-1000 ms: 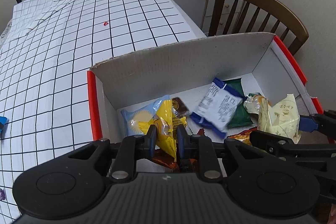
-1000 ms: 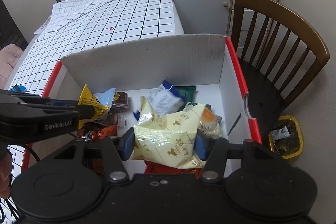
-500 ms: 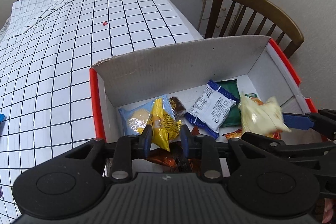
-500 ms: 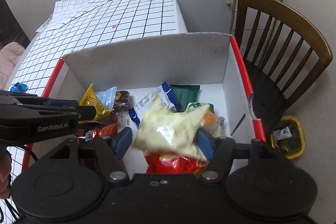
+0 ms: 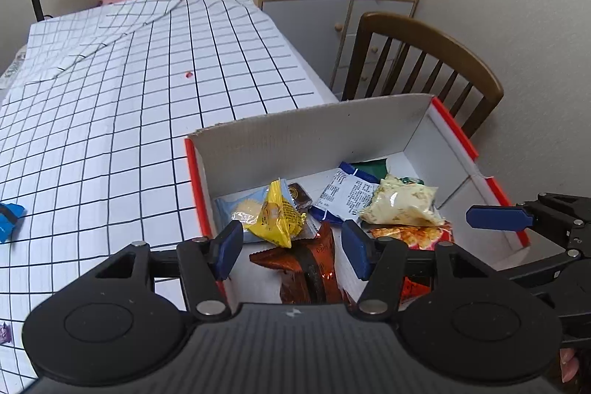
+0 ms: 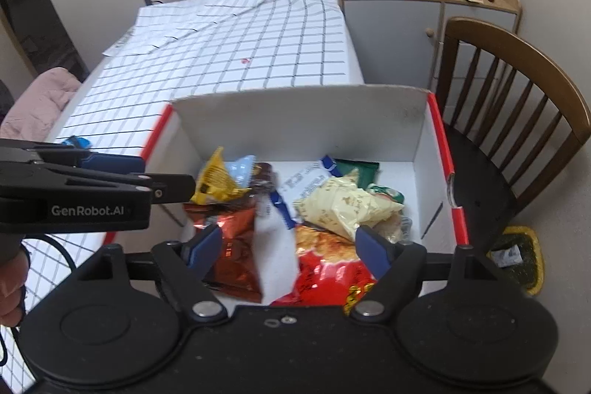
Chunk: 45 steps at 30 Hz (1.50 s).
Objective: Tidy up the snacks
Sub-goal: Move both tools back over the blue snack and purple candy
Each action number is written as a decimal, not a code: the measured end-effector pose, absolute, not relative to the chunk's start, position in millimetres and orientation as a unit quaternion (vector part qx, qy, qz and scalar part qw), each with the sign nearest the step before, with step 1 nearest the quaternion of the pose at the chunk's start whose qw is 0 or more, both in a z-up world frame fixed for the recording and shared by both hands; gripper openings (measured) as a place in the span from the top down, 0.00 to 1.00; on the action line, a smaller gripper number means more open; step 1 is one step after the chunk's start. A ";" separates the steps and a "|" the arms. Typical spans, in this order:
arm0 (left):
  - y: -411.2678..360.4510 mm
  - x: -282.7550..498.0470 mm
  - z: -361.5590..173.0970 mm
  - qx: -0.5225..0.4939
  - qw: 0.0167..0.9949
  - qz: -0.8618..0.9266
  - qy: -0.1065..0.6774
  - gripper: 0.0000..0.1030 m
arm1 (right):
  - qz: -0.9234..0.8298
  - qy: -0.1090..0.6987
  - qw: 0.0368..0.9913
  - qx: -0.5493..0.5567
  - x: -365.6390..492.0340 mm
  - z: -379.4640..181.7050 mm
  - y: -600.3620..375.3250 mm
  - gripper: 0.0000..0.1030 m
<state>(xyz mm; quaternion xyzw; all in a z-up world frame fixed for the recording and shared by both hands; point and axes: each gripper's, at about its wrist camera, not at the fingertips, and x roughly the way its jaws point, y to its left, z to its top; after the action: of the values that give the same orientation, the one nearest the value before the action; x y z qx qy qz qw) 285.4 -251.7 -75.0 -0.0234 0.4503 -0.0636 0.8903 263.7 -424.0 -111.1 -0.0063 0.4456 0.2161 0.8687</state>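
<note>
We see the snacks lying loose in the box [image 5: 439, 135], lower centre of both frames. The yellow bag [image 5: 277, 216] sits at the box's left, just beyond the left gripper [image 5: 291, 248], whose jaws have just been opening and stand spread with nothing pinched. The pale bag [image 6: 345, 205] lies right of centre on the red pack [image 6: 332, 268], its long axis across the frame, just past the right gripper [image 6: 290, 248], whose jaws have likewise been opening and are clear of it. We judge both bags released. More snacks seem to wait on the cloth [image 5: 110, 135]: a blue one [image 5: 9, 215] at the left edge, nearer the left gripper. The cloth there is open; the box's left wall [image 5: 195, 187] stands between.
</note>
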 end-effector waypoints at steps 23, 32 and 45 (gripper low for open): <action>-164.3 197.4 -28.9 -0.059 0.922 -0.037 0.380 0.32 | 0.296 0.402 0.866 0.026 203.0 -66.2 -367.3 0.13; -104.4 166.3 -32.1 -0.092 0.921 -0.004 0.378 0.25 | 0.324 0.398 0.858 0.027 188.1 -65.3 -318.8 0.12; -7.9 121.8 -48.9 -0.129 0.914 0.044 0.383 0.18 | 0.373 0.401 0.837 0.001 165.2 -73.2 -224.9 0.12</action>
<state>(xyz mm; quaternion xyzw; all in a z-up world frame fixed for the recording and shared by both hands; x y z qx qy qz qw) 121.8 -7.9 -48.9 -0.1293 0.3832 0.0437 0.9135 165.2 -224.9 -73.2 0.0014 0.4013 0.3726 0.8367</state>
